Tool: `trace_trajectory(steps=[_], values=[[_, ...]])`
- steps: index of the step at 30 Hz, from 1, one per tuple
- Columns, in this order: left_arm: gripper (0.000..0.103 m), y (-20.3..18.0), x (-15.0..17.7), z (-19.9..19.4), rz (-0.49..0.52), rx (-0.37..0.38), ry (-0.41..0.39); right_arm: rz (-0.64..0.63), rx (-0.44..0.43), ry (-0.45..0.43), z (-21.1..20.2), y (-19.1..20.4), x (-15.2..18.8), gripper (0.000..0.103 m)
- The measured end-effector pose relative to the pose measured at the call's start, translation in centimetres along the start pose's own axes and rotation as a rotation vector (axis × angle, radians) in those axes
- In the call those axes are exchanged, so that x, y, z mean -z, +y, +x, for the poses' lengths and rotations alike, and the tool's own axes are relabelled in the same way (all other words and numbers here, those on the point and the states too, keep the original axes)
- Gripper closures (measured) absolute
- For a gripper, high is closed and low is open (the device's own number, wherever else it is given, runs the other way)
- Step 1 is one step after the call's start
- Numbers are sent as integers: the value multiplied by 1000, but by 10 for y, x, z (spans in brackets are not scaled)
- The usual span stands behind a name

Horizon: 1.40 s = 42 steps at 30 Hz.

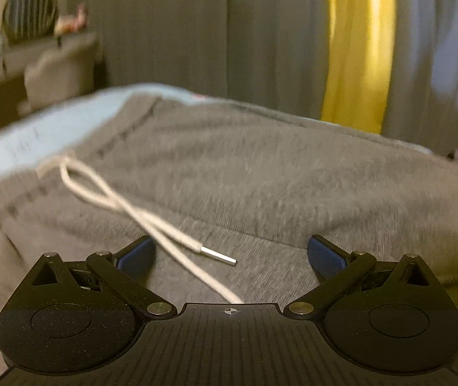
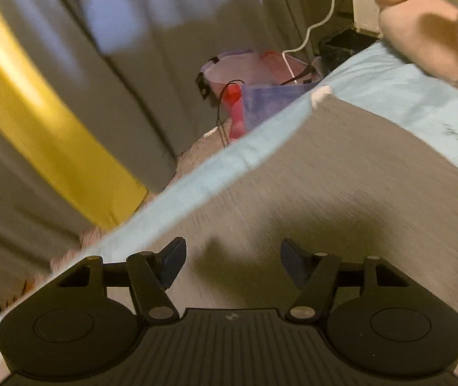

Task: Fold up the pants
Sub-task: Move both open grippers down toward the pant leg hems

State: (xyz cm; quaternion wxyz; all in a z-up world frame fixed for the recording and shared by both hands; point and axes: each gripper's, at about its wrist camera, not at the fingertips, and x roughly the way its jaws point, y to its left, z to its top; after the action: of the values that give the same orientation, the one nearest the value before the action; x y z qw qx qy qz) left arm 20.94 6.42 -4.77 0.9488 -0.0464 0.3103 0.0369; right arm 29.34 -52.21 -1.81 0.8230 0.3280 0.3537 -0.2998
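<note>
Grey knit pants (image 1: 261,173) lie spread over a pale blue sheet (image 1: 20,141), filling most of the left wrist view, with the waistband toward the left and a white drawstring (image 1: 126,206) looping across the fabric and ending in a metal tip (image 1: 219,256). The left gripper (image 1: 230,254) hovers low over the pants with its blue-padded jaws wide apart; the drawstring runs between them, but neither pad touches it or the cloth. In the right wrist view the same grey fabric (image 2: 341,186) stretches away to a straight edge lying along the side of the sheet (image 2: 406,96). The right gripper (image 2: 233,257) hangs over the cloth with its jaws parted and nothing between them, casting a shadow on the fabric below. Both views are blurred. Behind the bed hang grey curtains (image 1: 171,32) with a yellow strip (image 1: 357,48) among them. Beyond the sheet's edge in the right view stand a pinkish bag (image 2: 261,77) and a white cable (image 2: 312,22), and a beige plush toy (image 2: 431,22) rests on the sheet at the top right.
</note>
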Motion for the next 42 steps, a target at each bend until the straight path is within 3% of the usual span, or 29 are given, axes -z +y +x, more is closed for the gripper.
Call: trace_trajectory(steps=[2,8,10,13,14,15,18,22,26,30,32,34,35,36,37,40,42], values=[[0,10,1,2,-70,39,-1,23,28,3,25,14,-14,42],[0,8,5,6,-58,30,-11,1,169,52,72,33,-17,44],[0,9,5,5,-63,35,-12,-16,212,27,77,38,-15,49],[0,10,4,6,-71,41,-12,-95,282,-15,73,47,-5,80],[0,10,3,6,-74,44,-10,-126,285,-28,68,47,-1,92],[0,9,3,4,-75,45,-10,-129,268,-31,62,45,0,96],[0,13,2,5,-91,65,-9,-133,205,-82,18,34,14,97],[0,20,0,6,-131,92,-17,-99,91,-190,-81,-14,56,101],[0,24,-1,4,-162,113,-28,-52,68,-192,-156,-83,134,101],[0,32,-1,1,-209,146,-36,60,89,-108,-162,-143,189,98],[0,36,1,-1,-234,162,-44,121,56,-131,-165,-162,193,95],[0,37,3,-1,-240,168,-42,198,-22,-135,-164,-174,187,84],[0,36,3,-2,-229,166,-35,242,-70,-155,-164,-181,182,77],[0,35,3,-3,-214,163,-22,266,-102,-169,-164,-183,182,62],[0,33,3,-5,-199,161,-3,299,-130,-180,-162,-188,181,58],[0,29,-2,-17,-179,159,79,423,-206,-188,-147,-207,183,57],[0,30,-10,-24,-213,203,108,491,-260,-201,-140,-219,184,64]])
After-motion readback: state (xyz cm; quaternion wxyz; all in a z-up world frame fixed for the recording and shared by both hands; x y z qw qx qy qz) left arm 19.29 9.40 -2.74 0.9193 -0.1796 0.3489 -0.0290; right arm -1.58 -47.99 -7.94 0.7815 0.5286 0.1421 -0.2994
